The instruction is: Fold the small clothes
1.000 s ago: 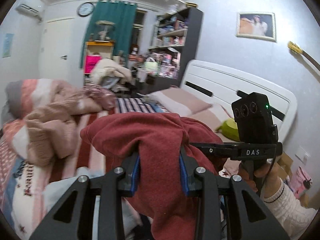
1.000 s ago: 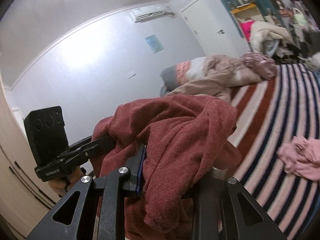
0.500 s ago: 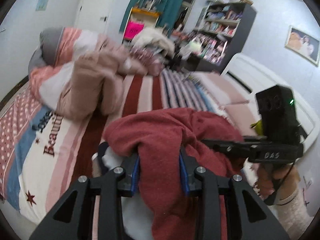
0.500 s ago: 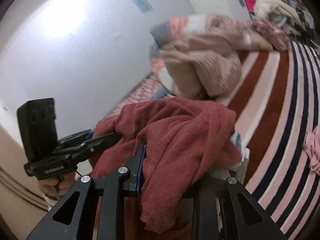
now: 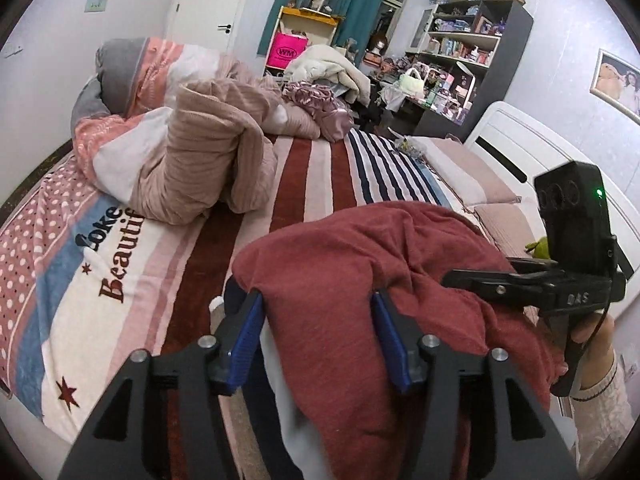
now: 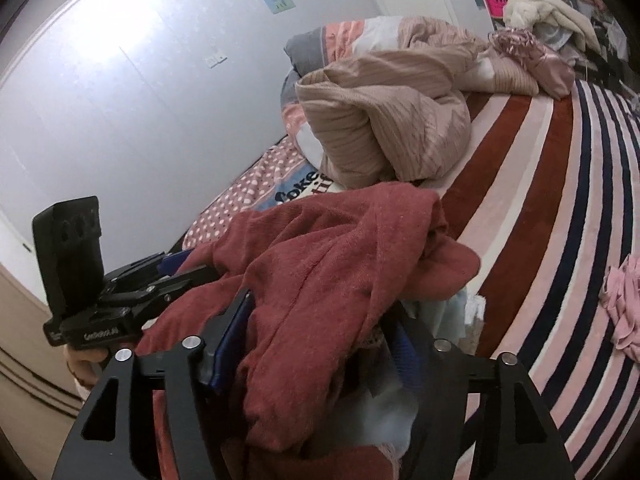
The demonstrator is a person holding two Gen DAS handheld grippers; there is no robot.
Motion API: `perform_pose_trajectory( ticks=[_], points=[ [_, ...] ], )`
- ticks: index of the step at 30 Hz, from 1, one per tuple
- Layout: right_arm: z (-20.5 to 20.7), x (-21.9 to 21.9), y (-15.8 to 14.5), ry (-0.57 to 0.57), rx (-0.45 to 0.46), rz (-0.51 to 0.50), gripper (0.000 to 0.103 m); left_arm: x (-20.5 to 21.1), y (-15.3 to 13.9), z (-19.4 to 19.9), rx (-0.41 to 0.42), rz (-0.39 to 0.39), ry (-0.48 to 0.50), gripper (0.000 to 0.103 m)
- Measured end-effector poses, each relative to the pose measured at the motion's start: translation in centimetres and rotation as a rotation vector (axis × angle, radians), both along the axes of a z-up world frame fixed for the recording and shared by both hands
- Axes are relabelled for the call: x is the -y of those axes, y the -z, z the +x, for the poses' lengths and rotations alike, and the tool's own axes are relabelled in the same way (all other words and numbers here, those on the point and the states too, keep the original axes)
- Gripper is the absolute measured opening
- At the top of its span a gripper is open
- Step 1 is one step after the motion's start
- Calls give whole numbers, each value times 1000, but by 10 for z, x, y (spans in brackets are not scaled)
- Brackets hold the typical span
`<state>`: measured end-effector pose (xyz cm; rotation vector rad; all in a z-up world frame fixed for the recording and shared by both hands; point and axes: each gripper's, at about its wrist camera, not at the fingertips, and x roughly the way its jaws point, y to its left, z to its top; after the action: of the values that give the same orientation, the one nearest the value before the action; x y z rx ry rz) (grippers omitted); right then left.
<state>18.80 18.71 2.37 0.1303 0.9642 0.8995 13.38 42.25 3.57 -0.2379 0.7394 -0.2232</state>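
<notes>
A dark red knit garment [image 5: 360, 280] hangs bunched between my two grippers above the striped bed; it also fills the right wrist view [image 6: 320, 280]. My left gripper [image 5: 320, 332] is shut on a fold of it, cloth draped over the blue pads. My right gripper [image 6: 316, 332] is shut on another fold, with pale cloth [image 6: 436, 312] showing under the red. The right gripper body shows at the right of the left wrist view [image 5: 560, 280], and the left gripper body at the left of the right wrist view [image 6: 100, 300].
The bed's striped blanket [image 5: 320, 176] stretches ahead. A heap of beige and pink bedding [image 5: 200, 152] lies at its far left. A small pink garment [image 6: 624, 304] lies on the stripes at right. Shelves [image 5: 472, 52] and a white headboard [image 5: 520, 152] stand beyond.
Both grippers have tilted and come down toward the bed with the red garment still held; the view now looks down on the blanket instead of at the walls.
</notes>
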Motion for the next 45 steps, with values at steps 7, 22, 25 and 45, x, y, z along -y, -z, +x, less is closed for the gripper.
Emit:
perform_pose_trajectory(
  ticks=[7,22,25,45],
  points=[
    [-14,19,-18,-7,61,34,65,1,-23,-16,64,33,-69,62],
    [-87,156,-2,142,230,83,66,134,-49,-100,341,119,-79,74],
    [-104,187,8,199,269,54,66,179,-35,-113,409,143,-111,80],
    [-201,307,41,448,699,-142,103,364,52,-101,494,301,-181,102]
  ],
)
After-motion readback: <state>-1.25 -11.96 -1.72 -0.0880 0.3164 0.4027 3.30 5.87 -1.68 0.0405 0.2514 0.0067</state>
